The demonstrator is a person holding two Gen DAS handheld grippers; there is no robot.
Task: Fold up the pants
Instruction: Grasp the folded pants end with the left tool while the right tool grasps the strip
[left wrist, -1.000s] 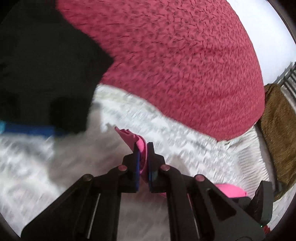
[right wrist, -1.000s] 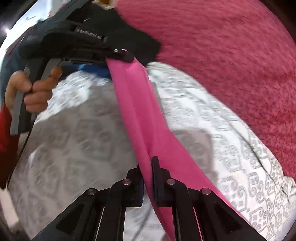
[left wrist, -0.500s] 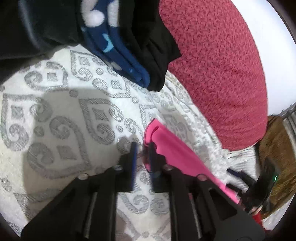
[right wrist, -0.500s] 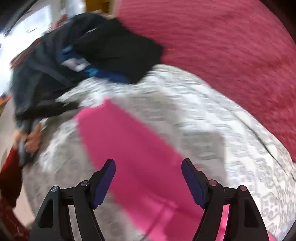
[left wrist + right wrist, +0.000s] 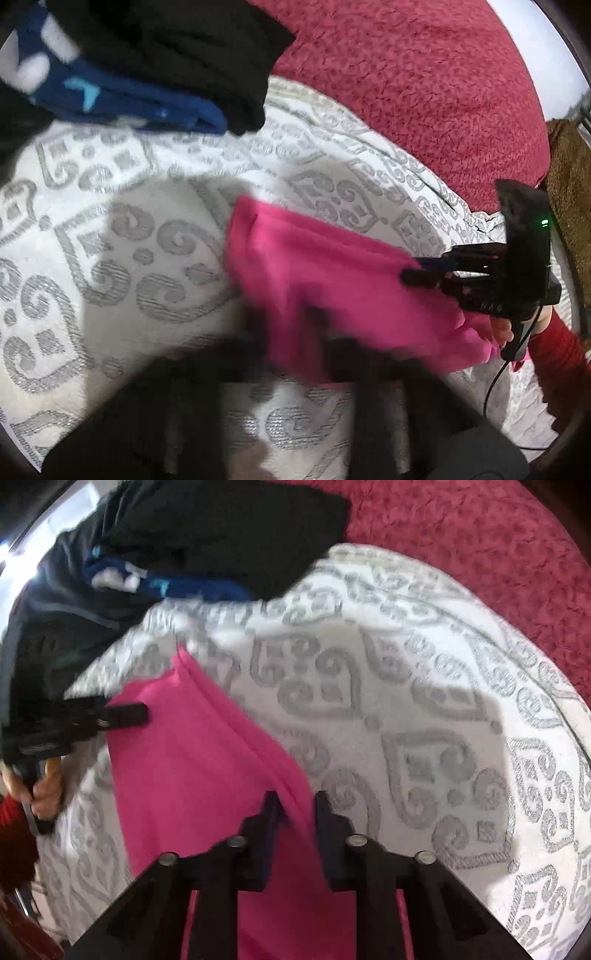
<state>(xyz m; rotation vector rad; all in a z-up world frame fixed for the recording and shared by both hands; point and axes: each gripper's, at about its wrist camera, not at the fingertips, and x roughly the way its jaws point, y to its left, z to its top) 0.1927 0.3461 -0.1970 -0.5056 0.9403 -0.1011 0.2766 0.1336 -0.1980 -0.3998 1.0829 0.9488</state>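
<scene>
The pink pants [image 5: 207,775] lie folded in a long strip on the white patterned bedspread [image 5: 406,709]; in the left wrist view the pants [image 5: 332,280] lie flat too. My right gripper [image 5: 295,805] has its jaws narrowly apart around the pants' right edge; it also shows in the left wrist view [image 5: 410,271]. My left gripper [image 5: 291,332] is badly blurred over the near pink edge. From the right wrist view it [image 5: 142,714] rests at the pants' left edge, and its jaw gap cannot be made out.
A pile of black and blue clothes [image 5: 147,66] lies at the far left of the bedspread, also in the right wrist view [image 5: 192,546]. A dark red textured blanket [image 5: 424,74] covers the far side. A brown cloth [image 5: 569,192] lies at the right.
Both grippers lowered the pants onto the bedspread and let go. My right gripper opened wide, then narrowed at the pants' right edge. My left gripper moved back over the near edge.
</scene>
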